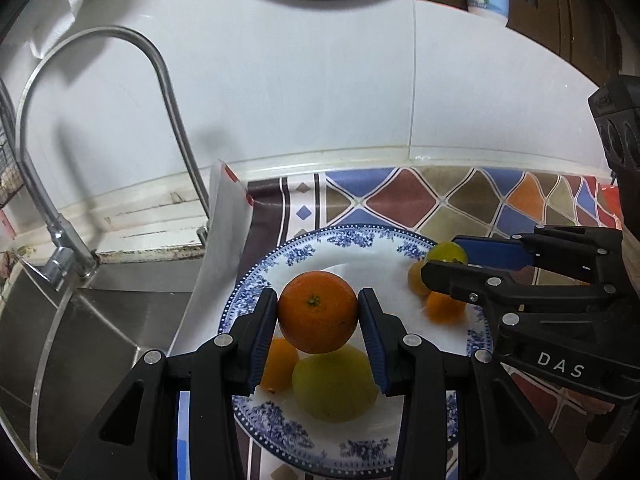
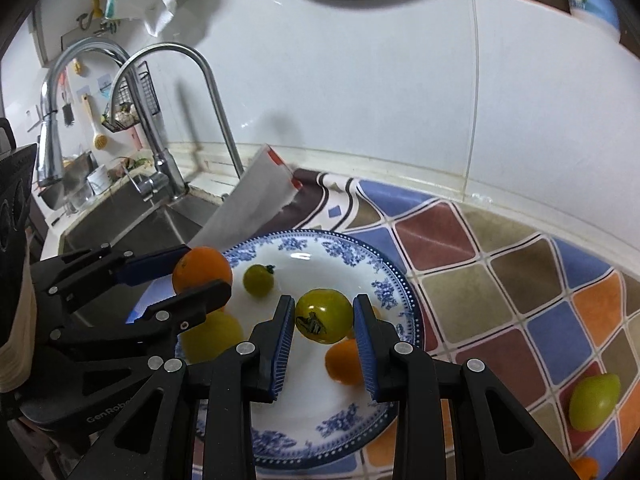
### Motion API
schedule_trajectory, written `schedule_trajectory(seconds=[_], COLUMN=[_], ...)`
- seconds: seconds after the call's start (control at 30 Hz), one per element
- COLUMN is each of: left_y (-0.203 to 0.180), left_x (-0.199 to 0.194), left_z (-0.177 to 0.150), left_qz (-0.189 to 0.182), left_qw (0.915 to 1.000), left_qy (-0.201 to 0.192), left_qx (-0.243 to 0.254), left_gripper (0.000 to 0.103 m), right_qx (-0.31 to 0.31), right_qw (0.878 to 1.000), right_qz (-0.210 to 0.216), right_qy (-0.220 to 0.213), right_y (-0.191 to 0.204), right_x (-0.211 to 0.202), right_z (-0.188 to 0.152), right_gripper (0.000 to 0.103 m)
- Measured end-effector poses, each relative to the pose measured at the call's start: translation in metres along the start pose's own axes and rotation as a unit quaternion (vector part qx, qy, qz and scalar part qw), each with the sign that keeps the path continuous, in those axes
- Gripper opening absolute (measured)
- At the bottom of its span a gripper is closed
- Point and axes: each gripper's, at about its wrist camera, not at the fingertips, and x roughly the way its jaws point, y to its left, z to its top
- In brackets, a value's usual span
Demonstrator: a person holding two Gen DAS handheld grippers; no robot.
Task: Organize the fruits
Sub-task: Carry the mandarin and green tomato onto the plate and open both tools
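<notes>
Left hand-held gripper: pinches an orange between its blue pads, held above the plate.
Right hand-held gripper: pinches a yellow-green tomato, also above the plate; its pads press both sides.
Plate: white with a blue floral rim, on the desk, which wears a cloth of coloured diamond tiles.
Fruit on the plate, left wrist view: a large yellow-green fruit under the orange, a small orange fruit beside it, and two more small orange fruits under the right hand-held gripper.
Fruit on the plate, right wrist view: a small green tomato near the far rim, a small orange fruit below the held tomato.
Fruit off the plate: a green lemon lies on the cloth well to the right; an orange fruit shows at the bottom edge.
Sink: steel, left of the plate, with a curved tap behind it.
Wall: white tiles behind the desk.
</notes>
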Motion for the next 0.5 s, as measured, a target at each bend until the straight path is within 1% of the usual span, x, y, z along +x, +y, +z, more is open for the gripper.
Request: schedule_trajectory(seconds=[0.17,0.33,0.37,0.47,0.5], left_y=[0.0,0.002,0.003,0.002,0.002], left_x=[0.01,0.016,0.015,0.011,0.008], left_z=[0.0,0.002,0.002,0.003,0.004], left_qz=[-0.006,-0.009,-0.008,-0.006,-0.004], left_qw=[0.9999,0.9997,0.9997,0.9997,0.9997], left_qy=[0.009,0.018,0.017,0.011,0.007], left_qx=[-0.006,-0.015,-0.017,-0.021,-0.021], left_gripper=[0.041,0.042,0.042,0.045,0.045], right_qx=[0.008,0.017,0.019,0.036,0.036], right_qw=[1.0,1.0,1.0,0.999,0.999], right_qz=[0.006,0.009,0.011,0.017,0.014], right_qy=[0.01,0.011,0.013,0.016,0.012], right_y=[-0.007,-0.012,-0.013,-0.016,-0.017], right_x=[0.014,0.022,0.022,0.021,0.018], right_z=[-0.001,-0.001,-0.001,-0.002,-0.002], right_gripper=[0.031,0.031,0.032,0.04,0.04])
